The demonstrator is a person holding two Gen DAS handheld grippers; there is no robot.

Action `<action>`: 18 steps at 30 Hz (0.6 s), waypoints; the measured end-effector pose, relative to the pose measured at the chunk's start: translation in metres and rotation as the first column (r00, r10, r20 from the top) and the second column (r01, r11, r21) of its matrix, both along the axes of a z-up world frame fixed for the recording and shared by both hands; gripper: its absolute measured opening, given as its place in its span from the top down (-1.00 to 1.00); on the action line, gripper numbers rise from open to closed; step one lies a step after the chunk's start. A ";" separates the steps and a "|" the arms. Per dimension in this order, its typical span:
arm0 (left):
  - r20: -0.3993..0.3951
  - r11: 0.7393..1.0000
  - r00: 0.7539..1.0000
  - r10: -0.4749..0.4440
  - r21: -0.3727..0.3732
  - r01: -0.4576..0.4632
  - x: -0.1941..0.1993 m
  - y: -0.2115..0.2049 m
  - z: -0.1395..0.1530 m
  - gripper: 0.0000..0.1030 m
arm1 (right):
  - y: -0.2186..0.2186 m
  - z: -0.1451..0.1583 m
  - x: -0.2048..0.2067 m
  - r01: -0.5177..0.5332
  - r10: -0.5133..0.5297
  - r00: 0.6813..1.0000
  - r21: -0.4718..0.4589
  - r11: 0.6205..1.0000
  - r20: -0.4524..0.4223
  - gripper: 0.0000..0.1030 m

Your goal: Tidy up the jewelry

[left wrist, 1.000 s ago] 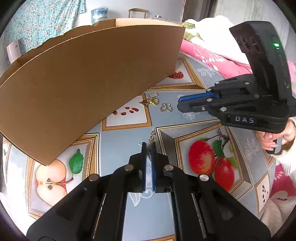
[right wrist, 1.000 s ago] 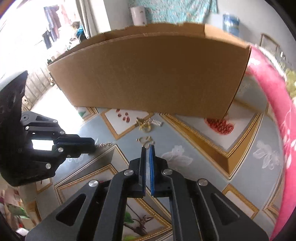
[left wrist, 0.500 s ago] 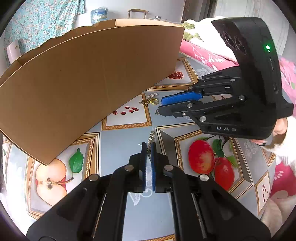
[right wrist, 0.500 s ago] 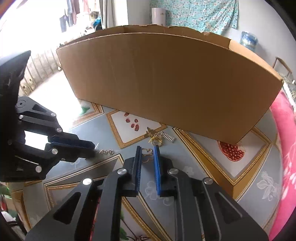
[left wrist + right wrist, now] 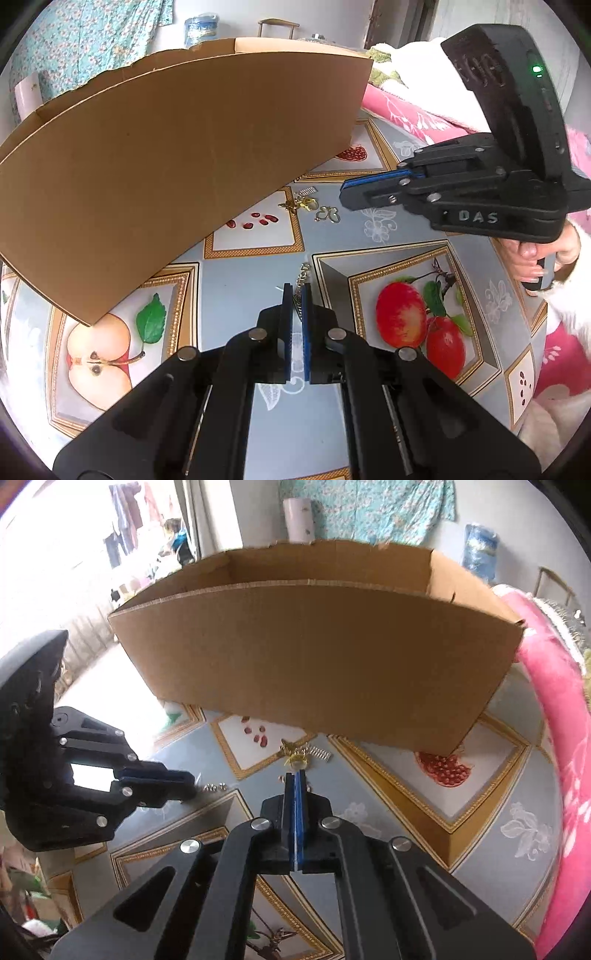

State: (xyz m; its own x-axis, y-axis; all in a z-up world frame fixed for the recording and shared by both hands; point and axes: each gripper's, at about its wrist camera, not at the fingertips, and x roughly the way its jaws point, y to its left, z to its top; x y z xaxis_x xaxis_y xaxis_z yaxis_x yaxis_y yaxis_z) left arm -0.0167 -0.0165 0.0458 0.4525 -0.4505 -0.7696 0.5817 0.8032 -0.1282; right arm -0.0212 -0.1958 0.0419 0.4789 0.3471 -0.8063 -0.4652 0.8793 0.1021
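Jewelry lies loose on the fruit-printed tablecloth [image 5: 236, 288], just in front of the near wall of a tall cardboard box [image 5: 177, 177]. At the foot of that wall I see a small heap of gold pieces [image 5: 301, 202] with a short silver spring-like piece [image 5: 306, 191] touching it on the far side. Just to the right of them, a little nearer, lies a thin gold butterfly-shaped outline [image 5: 327, 214].

My left gripper [image 5: 296, 291] is clamped tight on a fine chain of pale, shiny links [image 5: 303, 271]. The chain sticks out past the tips and lies on the cloth just beyond them. From the right camera the same links show as a short beaded run off the end of those fingers.

My right gripper [image 5: 295, 775] hangs over the butterfly piece, whose edges peek out either side of the tips. Its jaws have just been parting, and only a thin slit shows between the blue pads. I see nothing pinched in it. From the left camera the butterfly lies flat on the cloth below the gripper's tips. A hand [image 5: 535, 258] in a white fluffy sleeve grips its handle at the right.
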 end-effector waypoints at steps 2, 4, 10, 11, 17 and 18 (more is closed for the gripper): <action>0.002 1.000 1.000 0.002 0.000 -0.002 -0.001 0.000 0.000 0.93 | 0.003 -0.003 0.004 -0.002 0.002 1.000 -0.013 1.000 0.004 0.35; 0.004 1.000 1.000 0.002 0.000 -0.002 -0.001 0.000 0.000 0.93 | 0.007 -0.008 0.005 -0.022 0.022 1.000 -0.014 1.000 0.006 0.36; 0.005 1.000 1.000 -0.002 -0.003 0.002 -0.001 0.001 0.000 0.93 | 0.018 -0.012 0.002 -0.033 0.035 0.999 -0.057 0.998 0.031 0.75; 0.005 1.000 1.000 -0.001 -0.005 0.002 -0.001 0.001 0.000 0.93 | 0.017 -0.012 0.003 -0.024 0.025 0.999 -0.047 0.999 0.021 0.74; 0.003 1.000 1.000 0.001 -0.010 -0.001 0.000 0.001 0.000 0.93 | 0.020 -0.011 0.000 -0.001 0.001 1.000 -0.040 0.999 0.007 0.75; 0.002 1.000 1.000 0.001 -0.010 -0.001 -0.001 0.001 0.000 0.93 | 0.020 -0.012 0.004 0.004 -0.004 1.000 -0.023 1.000 -0.005 0.75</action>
State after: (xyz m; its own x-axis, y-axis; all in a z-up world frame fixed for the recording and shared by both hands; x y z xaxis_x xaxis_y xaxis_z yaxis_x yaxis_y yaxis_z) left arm -0.0173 -0.0155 0.0459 0.4547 -0.4581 -0.7638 0.5813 0.8024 -0.1352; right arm -0.0173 -0.1762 0.0297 0.4762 0.3265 -0.8165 -0.4613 0.8833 0.0842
